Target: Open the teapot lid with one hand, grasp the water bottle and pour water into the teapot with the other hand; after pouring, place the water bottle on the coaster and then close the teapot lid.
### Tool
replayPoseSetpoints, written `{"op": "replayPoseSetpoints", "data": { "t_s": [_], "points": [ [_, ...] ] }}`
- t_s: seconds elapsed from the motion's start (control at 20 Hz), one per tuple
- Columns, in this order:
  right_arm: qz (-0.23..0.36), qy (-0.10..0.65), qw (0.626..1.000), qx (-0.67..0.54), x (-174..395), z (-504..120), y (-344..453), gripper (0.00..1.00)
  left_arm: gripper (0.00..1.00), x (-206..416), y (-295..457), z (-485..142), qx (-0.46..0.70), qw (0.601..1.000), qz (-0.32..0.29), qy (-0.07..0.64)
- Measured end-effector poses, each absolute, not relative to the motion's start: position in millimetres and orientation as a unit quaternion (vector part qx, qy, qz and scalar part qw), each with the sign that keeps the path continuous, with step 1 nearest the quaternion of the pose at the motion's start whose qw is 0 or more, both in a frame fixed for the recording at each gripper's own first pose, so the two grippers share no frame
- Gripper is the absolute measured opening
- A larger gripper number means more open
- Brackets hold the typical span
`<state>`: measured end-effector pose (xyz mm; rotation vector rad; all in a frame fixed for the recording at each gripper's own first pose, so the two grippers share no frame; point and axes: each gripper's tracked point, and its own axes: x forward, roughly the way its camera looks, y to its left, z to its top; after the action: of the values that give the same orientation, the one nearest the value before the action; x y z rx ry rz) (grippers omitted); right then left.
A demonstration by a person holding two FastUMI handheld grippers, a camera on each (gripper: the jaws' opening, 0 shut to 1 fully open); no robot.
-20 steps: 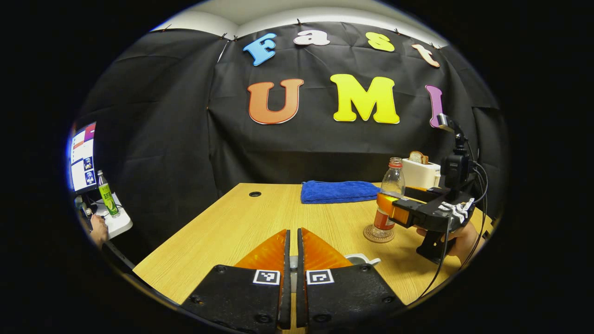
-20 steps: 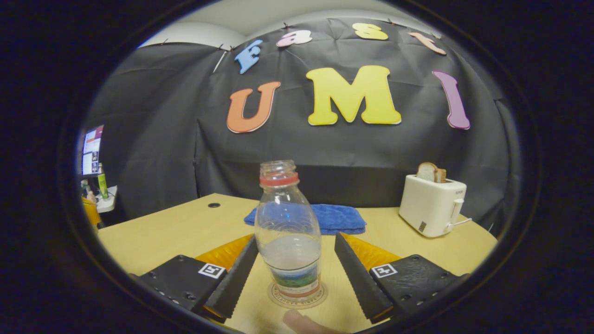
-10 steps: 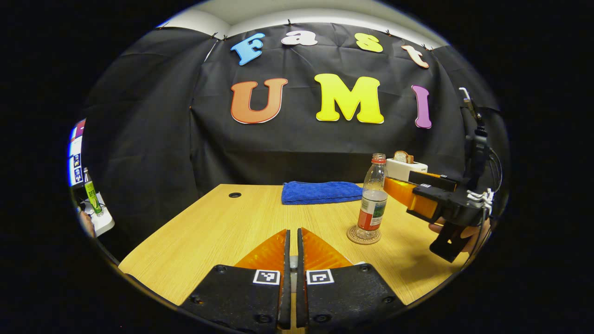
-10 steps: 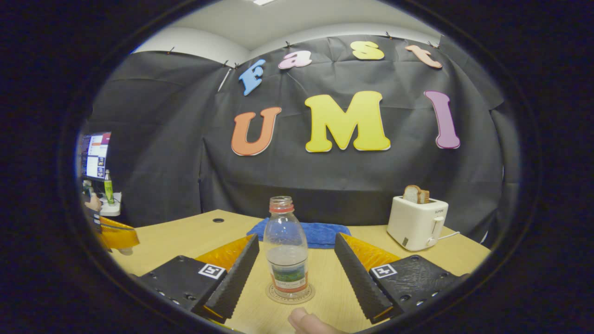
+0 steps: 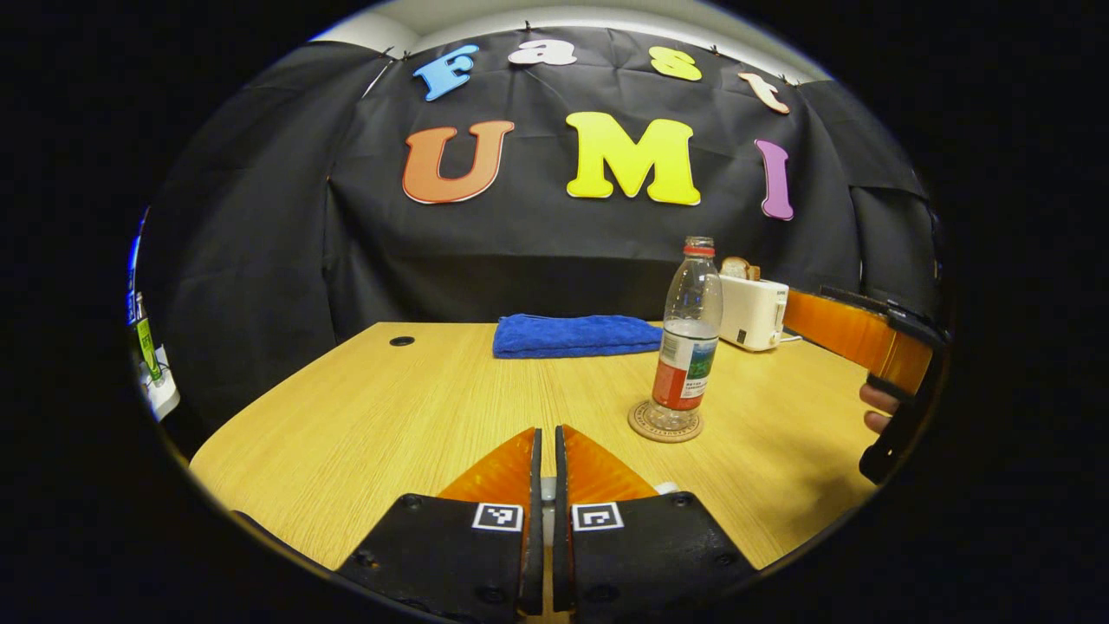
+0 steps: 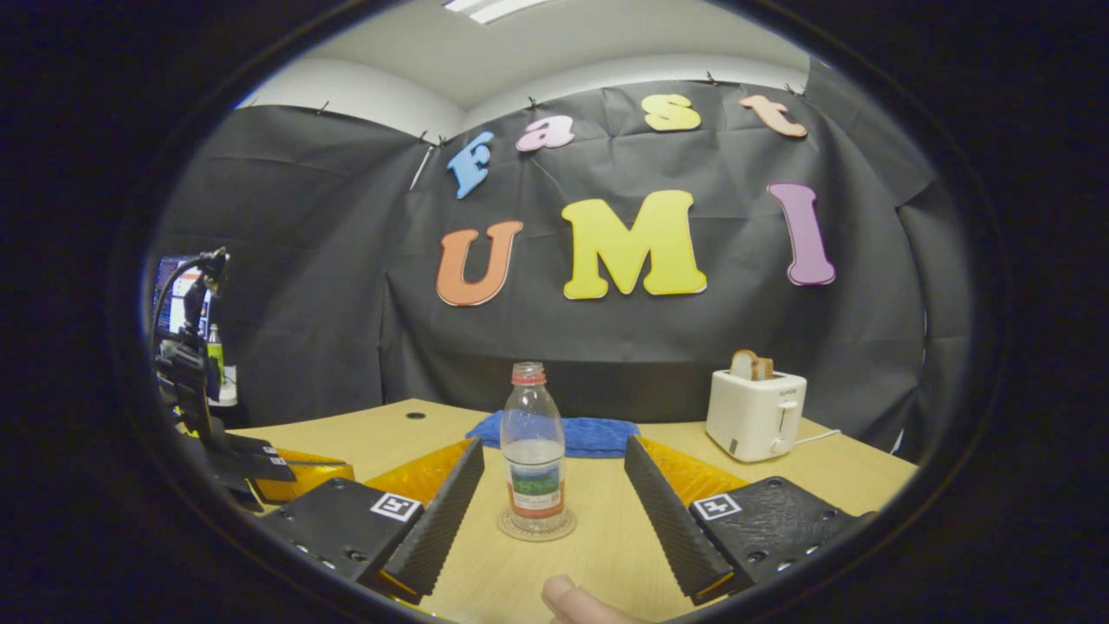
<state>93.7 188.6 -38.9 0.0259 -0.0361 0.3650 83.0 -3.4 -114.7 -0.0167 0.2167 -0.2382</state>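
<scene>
From the left gripper view, the bottle [image 5: 687,340] stands upright on the coaster [image 5: 664,423], capless and partly full, with nothing touching it. The right gripper [image 5: 853,334] has drawn well off to the right edge; a second ago it sat right at the bottle. The left gripper [image 5: 544,451] has its fingers pressed almost together, with something pale pinched in the slit, probably the lid's knob, though I can't tell for sure. A sliver of white shows just past them, likely the teapot [image 5: 665,488]; a second ago more of that white rim showed there.

From the right gripper view, the right gripper [image 6: 551,490] is spread wide and empty, and the bottle [image 6: 534,451] on its coaster [image 6: 535,525] now sits farther off between the fingers, smaller than half a second ago. The left gripper [image 6: 260,464] has come into sight at the left edge. The cloth [image 6: 567,435] and toaster [image 6: 755,412] stay put on the table [image 6: 858,477].

So the bottle looks placed and let go; I'd say closing the lid is all that's left.
</scene>
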Motion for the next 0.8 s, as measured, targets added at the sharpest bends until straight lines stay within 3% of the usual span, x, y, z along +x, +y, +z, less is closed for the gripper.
{"op": "replayPoseSetpoints", "data": {
  "t_s": [0.45,0.8],
  "points": [
    [0.147,-0.027,0.988,0.030,82.9,-42.1,147.5,0.98,0.07,81.3,-23.8,-120.5,-0.022,0.984,-0.145,0.106],
    [0.144,-0.039,0.988,0.023,65.7,-36.1,131.3,0.96,0.07,85.1,-27.4,-120.6,0.008,0.989,-0.119,0.089]
  ]
}}
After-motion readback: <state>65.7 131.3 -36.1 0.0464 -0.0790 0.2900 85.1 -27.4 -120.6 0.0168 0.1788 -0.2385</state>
